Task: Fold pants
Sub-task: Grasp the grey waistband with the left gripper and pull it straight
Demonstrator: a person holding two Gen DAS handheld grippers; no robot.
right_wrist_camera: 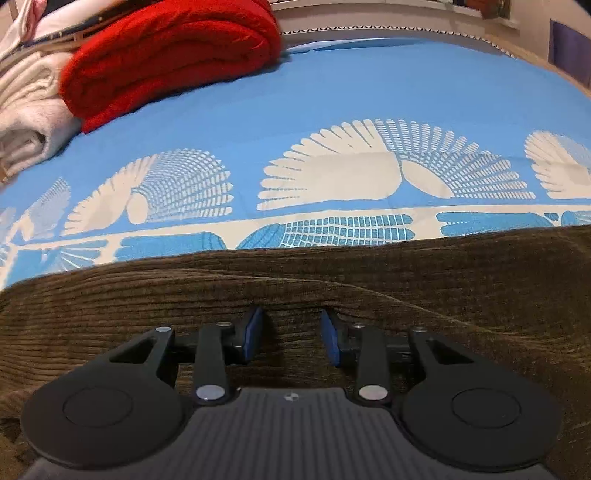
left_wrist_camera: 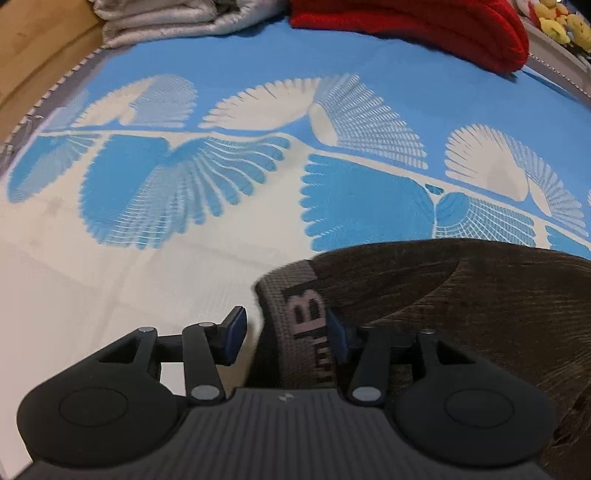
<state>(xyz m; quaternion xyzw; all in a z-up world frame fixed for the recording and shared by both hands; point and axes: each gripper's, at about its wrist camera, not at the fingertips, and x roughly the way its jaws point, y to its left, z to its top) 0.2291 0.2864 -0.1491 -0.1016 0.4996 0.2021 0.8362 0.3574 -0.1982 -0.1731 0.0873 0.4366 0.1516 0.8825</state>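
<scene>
Brown corduroy pants (left_wrist_camera: 461,314) lie on a blue and white patterned bed sheet (left_wrist_camera: 258,184). Their grey elastic waistband (left_wrist_camera: 295,325) with lettering runs between the fingers of my left gripper (left_wrist_camera: 284,332), which is open around it. In the right wrist view the pants (right_wrist_camera: 332,273) spread across the lower half. My right gripper (right_wrist_camera: 291,332) is open, its blue pads down on the corduroy on either side of a raised fold.
A folded red blanket (left_wrist_camera: 424,26) and a folded grey-white blanket (left_wrist_camera: 166,18) lie at the far end of the bed; both show in the right wrist view, red blanket (right_wrist_camera: 166,55) and white blanket (right_wrist_camera: 26,110). Plush toys (left_wrist_camera: 561,18) sit at far right.
</scene>
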